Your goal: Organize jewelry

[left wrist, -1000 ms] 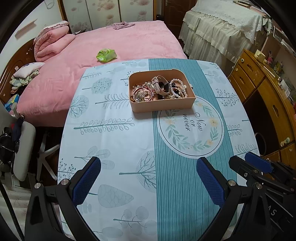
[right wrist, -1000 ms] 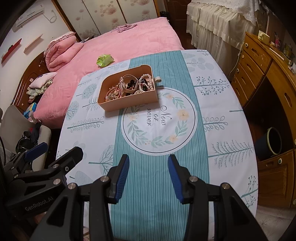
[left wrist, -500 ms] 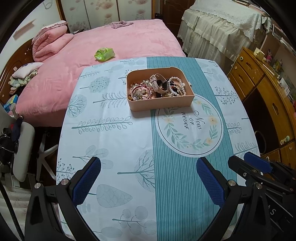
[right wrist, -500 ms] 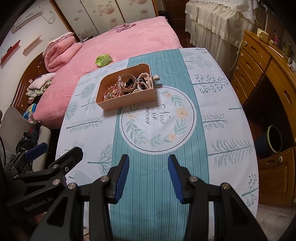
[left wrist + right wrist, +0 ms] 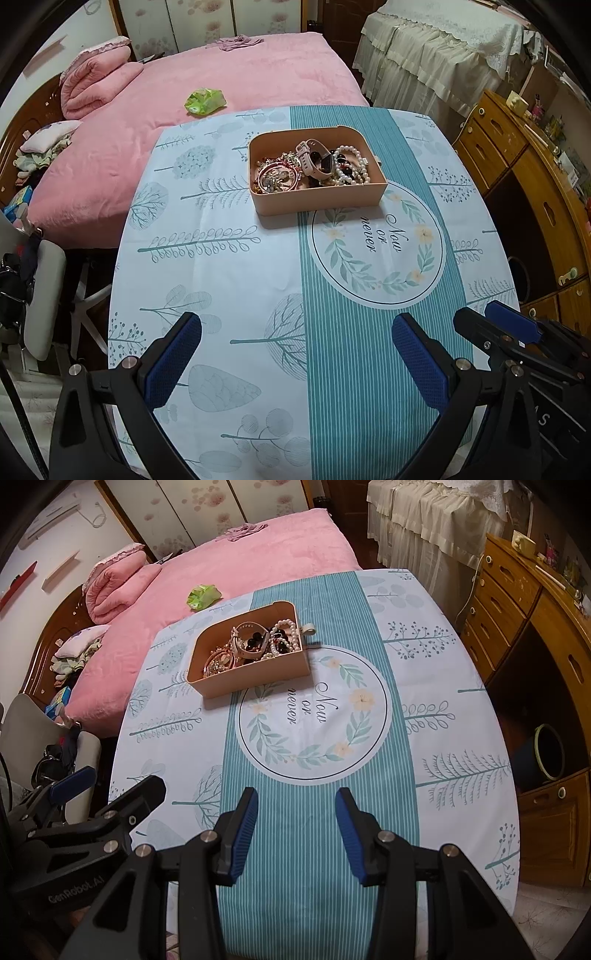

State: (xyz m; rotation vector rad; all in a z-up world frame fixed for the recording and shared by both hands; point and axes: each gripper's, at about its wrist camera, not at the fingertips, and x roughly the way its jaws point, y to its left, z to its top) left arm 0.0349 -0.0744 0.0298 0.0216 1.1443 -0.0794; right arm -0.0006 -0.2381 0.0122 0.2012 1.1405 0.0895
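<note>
A peach tray [image 5: 317, 201] [image 5: 255, 677] stands at the far middle of the table and holds a heap of jewelry: a pink watch [image 5: 314, 160] [image 5: 243, 642], a white pearl bracelet [image 5: 354, 166] [image 5: 288, 635], rose-gold bangles [image 5: 275, 177] [image 5: 219, 662] and dark beads. My left gripper [image 5: 295, 343] hovers open and wide over the near part of the table with nothing between its blue pads. My right gripper [image 5: 295, 812] hovers open at about half width over the teal stripe, also holding nothing. Each gripper shows at the other view's edge.
The table wears a light cloth with a teal stripe [image 5: 314, 849] and a round wreath print [image 5: 376, 243]. A pink bed [image 5: 221, 88] with a green packet [image 5: 205, 101] lies beyond. Wooden drawers [image 5: 517, 602] stand right, a chair [image 5: 40, 302] left.
The tray sits slightly nearer the top of both views than a second ago. Both grippers keep their openings.
</note>
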